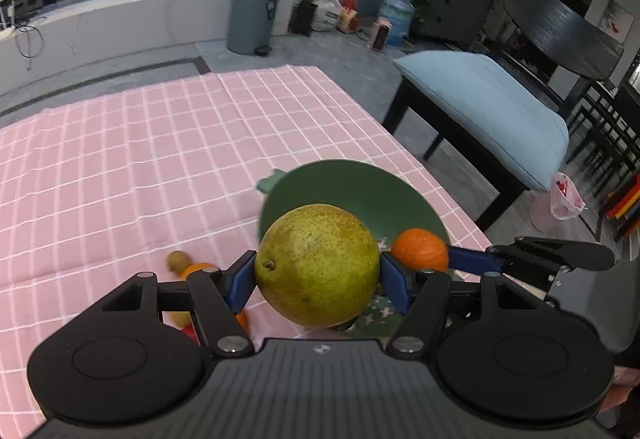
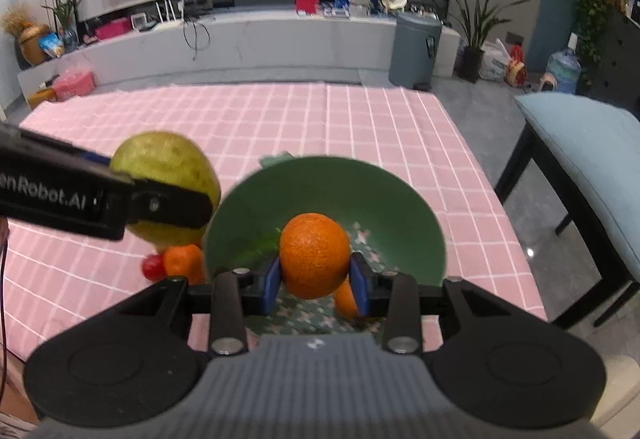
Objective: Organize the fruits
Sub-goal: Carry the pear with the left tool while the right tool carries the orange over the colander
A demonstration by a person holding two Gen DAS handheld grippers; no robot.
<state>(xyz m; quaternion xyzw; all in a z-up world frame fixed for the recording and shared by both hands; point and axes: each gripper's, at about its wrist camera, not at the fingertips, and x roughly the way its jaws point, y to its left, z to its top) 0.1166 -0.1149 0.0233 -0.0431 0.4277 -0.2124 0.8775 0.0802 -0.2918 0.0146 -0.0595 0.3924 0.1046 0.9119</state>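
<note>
1. A speckled green-yellow pear (image 1: 317,265) is gripped between the blue fingers (image 1: 240,281) of the left gripper (image 1: 318,279) and is held in the air above the table (image 1: 140,159), just short of the near rim of a green bowl (image 1: 360,187).
2. In the right wrist view the same pear (image 2: 160,159) is seen left of the bowl (image 2: 320,183), partly covered by the black body of the left gripper (image 2: 100,199).
3. An orange (image 2: 314,255) is clamped between the blue fingers (image 2: 273,285) of the right gripper (image 2: 316,285) and is held over the open bowl, above its patterned inside.
4. In the left wrist view the orange (image 1: 420,249) is seen at the right of the pear, with the right gripper (image 1: 532,259) reaching in from the right edge.
5. A second orange fruit (image 2: 346,299) is partly seen below the held orange, inside the bowl.
6. On the pink checked tablecloth, left of the bowl, a small orange fruit (image 2: 182,261) and a red round fruit (image 2: 153,267) are lying just beside each other under the pear.
7. A kiwi (image 1: 178,261) is seen on the cloth in the left wrist view, beside the left fingers, touching or nearly touching an orange fruit (image 1: 196,269).
8. A chair with a light blue cushion (image 1: 488,111) is standing at the table's right side, and a grey pedal bin (image 1: 252,19) is standing on the floor beyond the table.
</note>
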